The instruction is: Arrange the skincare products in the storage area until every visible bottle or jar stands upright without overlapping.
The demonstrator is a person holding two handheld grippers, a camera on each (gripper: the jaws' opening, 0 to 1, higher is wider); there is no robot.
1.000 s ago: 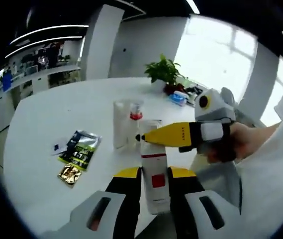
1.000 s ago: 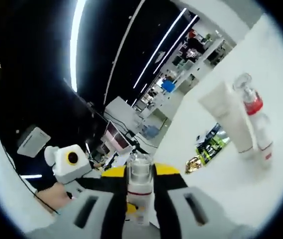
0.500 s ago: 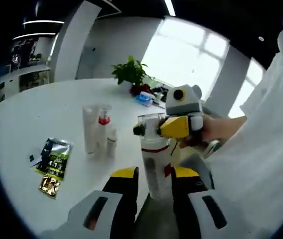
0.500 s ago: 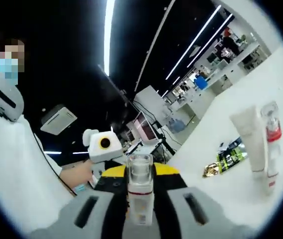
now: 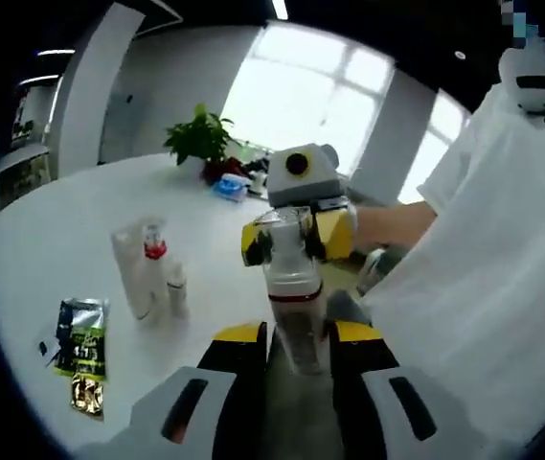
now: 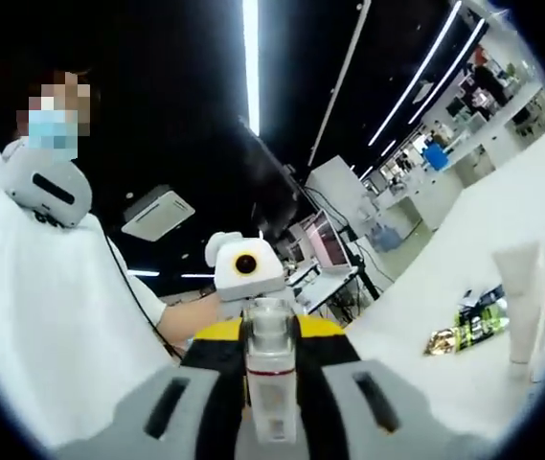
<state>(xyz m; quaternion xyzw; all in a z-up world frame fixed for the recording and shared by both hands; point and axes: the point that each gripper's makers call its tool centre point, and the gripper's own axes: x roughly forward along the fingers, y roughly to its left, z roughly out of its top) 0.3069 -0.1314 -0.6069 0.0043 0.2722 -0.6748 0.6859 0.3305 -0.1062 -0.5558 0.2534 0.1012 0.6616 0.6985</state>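
A white bottle (image 5: 294, 309) with a red band and a clear cap is held in the air between both grippers. My left gripper (image 5: 294, 337) is shut on its lower body. My right gripper (image 5: 297, 240) faces it head-on, its yellow jaws shut on the clear cap (image 5: 286, 233). In the right gripper view, that gripper (image 6: 270, 331) pinches the cap (image 6: 270, 324), with the left gripper (image 6: 241, 299) and a hand behind it. On the white table (image 5: 52, 240) stand a white tube (image 5: 130, 280), a red-collared spray bottle (image 5: 154, 261) and a small bottle (image 5: 176, 285).
A dark green sachet (image 5: 80, 340) and a gold sachet (image 5: 86, 393) lie flat on the table to the left of the standing bottles. A potted plant (image 5: 200, 142) and a blue pack (image 5: 231, 187) sit at the far edge. The person's white shirt (image 5: 483, 287) is close on the right.
Both views have swung round towards the person. The right gripper, earlier reaching in from the side, now faces the left one head-on. Both grippers have kept their hold on the bottle.
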